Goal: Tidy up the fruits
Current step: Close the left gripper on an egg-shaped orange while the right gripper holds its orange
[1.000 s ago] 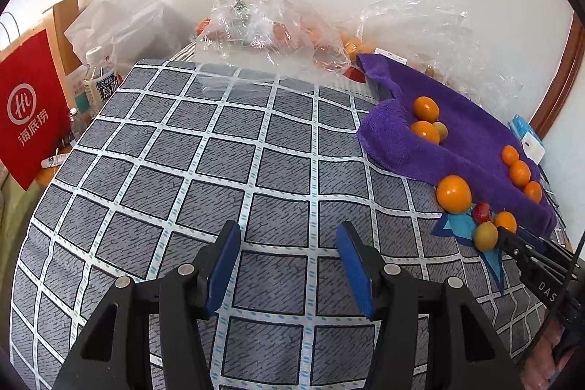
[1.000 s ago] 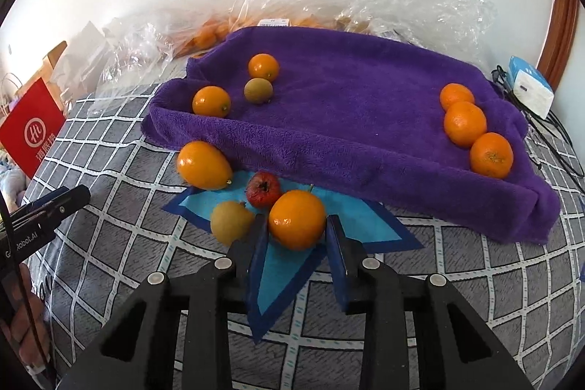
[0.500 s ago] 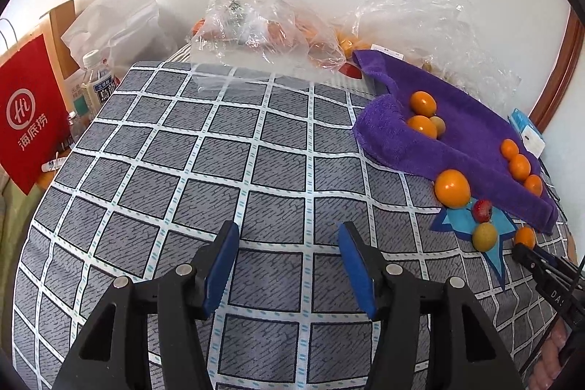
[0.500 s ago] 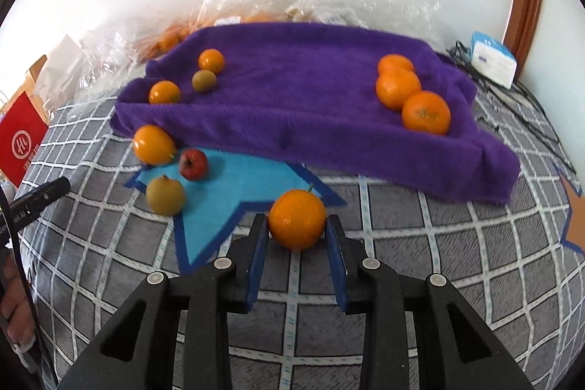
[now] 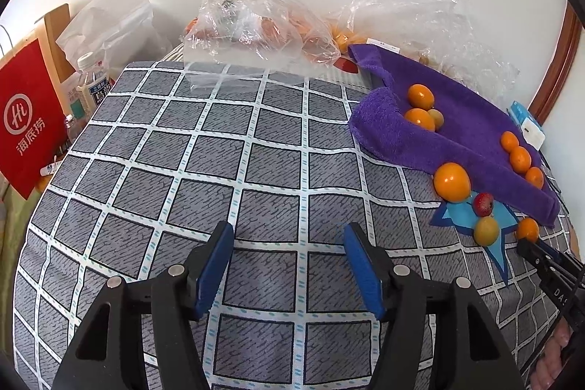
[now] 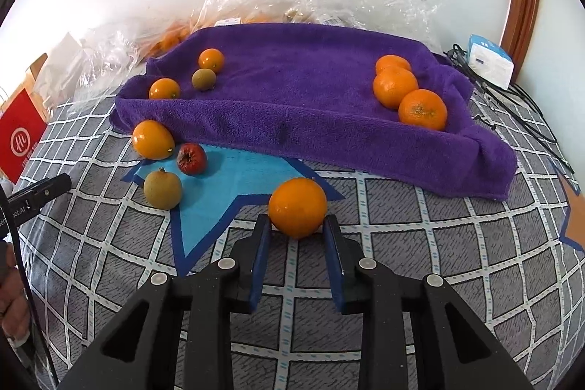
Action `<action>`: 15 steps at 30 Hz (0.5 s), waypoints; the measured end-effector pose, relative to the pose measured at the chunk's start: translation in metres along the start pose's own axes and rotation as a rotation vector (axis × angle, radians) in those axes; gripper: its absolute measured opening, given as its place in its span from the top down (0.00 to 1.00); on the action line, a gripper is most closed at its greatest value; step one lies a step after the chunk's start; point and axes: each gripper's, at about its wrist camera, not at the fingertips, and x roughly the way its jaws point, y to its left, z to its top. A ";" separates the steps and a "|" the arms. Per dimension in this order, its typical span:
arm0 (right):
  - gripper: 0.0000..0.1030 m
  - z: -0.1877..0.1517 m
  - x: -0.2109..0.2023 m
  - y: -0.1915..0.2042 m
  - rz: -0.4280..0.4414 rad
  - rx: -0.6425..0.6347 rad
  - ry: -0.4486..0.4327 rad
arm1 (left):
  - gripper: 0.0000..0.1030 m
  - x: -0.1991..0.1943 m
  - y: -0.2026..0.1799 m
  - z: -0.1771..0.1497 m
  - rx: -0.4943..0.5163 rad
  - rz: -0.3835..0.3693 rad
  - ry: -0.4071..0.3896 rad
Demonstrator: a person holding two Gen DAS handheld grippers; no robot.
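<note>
The right gripper pinches an orange between its blue pads, holding it at the fingertips above the checked cloth, just in front of the purple towel; the left gripper hangs wide and empty over bare cloth, well apart from the fruit. The hold looks risky: the pads meet the orange only near their tips and low on its round sides, so a jolt or a slackened squeeze could let it squirt forward and roll off along the cloth, or into the fruits on the blue star. Too hard a squeeze could bruise the skin. If the orange is meant for the towel, its raised front fold could catch the fingers or the fruit on the way over. The towel serves as the tray: at its right end sit three oranges touching in a row, at its left end two small oranges and a greenish fruit close together. Outside it, by the left corner, lie a large orange, a red fruit and a yellow-green fruit, the last two on the star. The plastic bags behind hold more orange fruit, too blurred to count
</note>
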 end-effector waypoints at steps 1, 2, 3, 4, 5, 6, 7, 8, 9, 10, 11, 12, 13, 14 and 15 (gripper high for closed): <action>0.72 0.000 -0.001 -0.001 -0.001 0.003 -0.004 | 0.41 0.000 0.000 0.000 0.000 0.000 0.000; 0.72 0.000 -0.003 -0.003 0.000 0.006 -0.007 | 0.40 0.000 0.000 0.000 0.000 0.000 -0.001; 0.73 0.001 -0.005 -0.004 0.002 0.010 -0.012 | 0.40 0.000 0.000 -0.001 0.000 0.001 -0.001; 0.73 0.001 -0.006 -0.004 0.004 0.012 -0.017 | 0.40 0.000 0.000 -0.001 0.000 0.002 -0.001; 0.73 0.001 -0.008 -0.005 0.006 0.014 -0.021 | 0.40 0.000 0.000 -0.001 0.001 0.002 -0.002; 0.73 0.002 -0.010 -0.006 0.006 0.014 -0.024 | 0.40 0.000 0.000 -0.001 0.002 0.003 -0.002; 0.73 0.002 -0.012 -0.007 0.003 0.013 -0.029 | 0.40 0.000 0.000 -0.001 0.001 0.003 -0.003; 0.73 0.002 -0.014 -0.008 0.000 0.012 -0.032 | 0.40 0.001 0.000 -0.001 -0.002 0.001 -0.004; 0.74 0.002 -0.016 -0.009 -0.001 0.012 -0.037 | 0.40 0.001 0.000 -0.001 -0.004 0.000 -0.005; 0.75 0.003 -0.018 -0.010 -0.001 0.012 -0.041 | 0.40 0.001 0.000 -0.001 -0.007 -0.001 -0.005; 0.75 0.003 -0.020 -0.011 -0.001 0.014 -0.045 | 0.40 0.001 0.000 0.000 -0.008 0.000 -0.005; 0.80 0.003 -0.022 -0.013 -0.002 0.015 -0.047 | 0.40 0.001 0.001 0.000 -0.004 0.000 -0.006; 0.84 0.004 -0.023 -0.014 0.001 0.017 -0.050 | 0.40 0.001 0.001 0.000 -0.002 0.001 -0.006; 0.85 0.005 -0.025 -0.016 0.004 0.020 -0.053 | 0.40 0.002 0.000 0.001 -0.002 0.002 -0.004; 0.85 0.005 -0.026 -0.018 0.009 0.028 -0.054 | 0.40 0.002 0.000 0.001 -0.002 0.003 -0.004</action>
